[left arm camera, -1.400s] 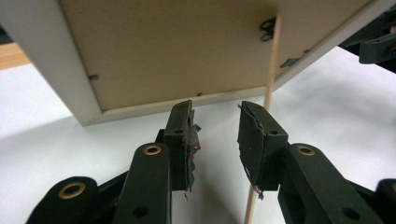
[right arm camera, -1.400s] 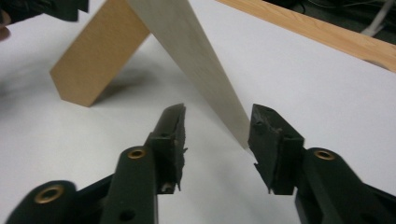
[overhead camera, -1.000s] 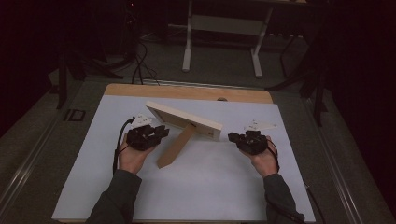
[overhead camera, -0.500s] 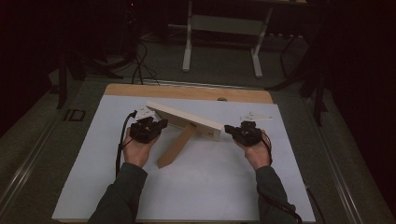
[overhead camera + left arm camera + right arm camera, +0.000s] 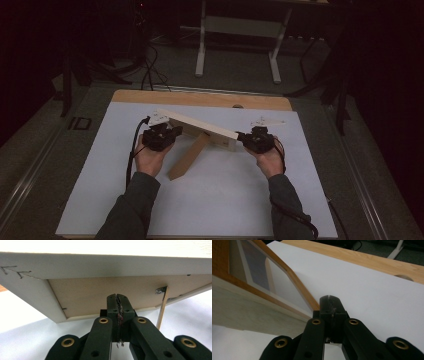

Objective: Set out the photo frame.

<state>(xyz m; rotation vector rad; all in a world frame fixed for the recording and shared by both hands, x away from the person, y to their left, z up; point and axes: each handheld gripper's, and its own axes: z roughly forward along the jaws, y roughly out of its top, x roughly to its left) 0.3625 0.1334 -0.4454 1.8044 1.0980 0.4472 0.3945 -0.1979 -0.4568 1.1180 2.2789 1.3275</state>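
A pale wooden picture frame [image 5: 200, 127] stands tilted on the white sheet, propped by a back strut [image 5: 190, 156]. My left gripper [image 5: 172, 132] is at the frame's left end. In the left gripper view its jaws are shut with nothing between them, and the tips [image 5: 117, 298] sit close under the brown backing board [image 5: 95, 295]. My right gripper [image 5: 242, 136] is at the frame's right end, also shut and empty. Its tips [image 5: 329, 300] lie beside the frame's lower corner [image 5: 309, 303]. I cannot tell whether either gripper touches the frame.
The white sheet [image 5: 215, 200] covers most of a wooden table [image 5: 200, 98], which has a round hole [image 5: 238, 106] at its far edge. Cables trail from both grippers along the forearms. Beyond the table are a dark floor, desk legs [image 5: 201, 45] and loose cables.
Both hands have come in toward the frame's ends, the right one moving left the most. The frame stands as before.
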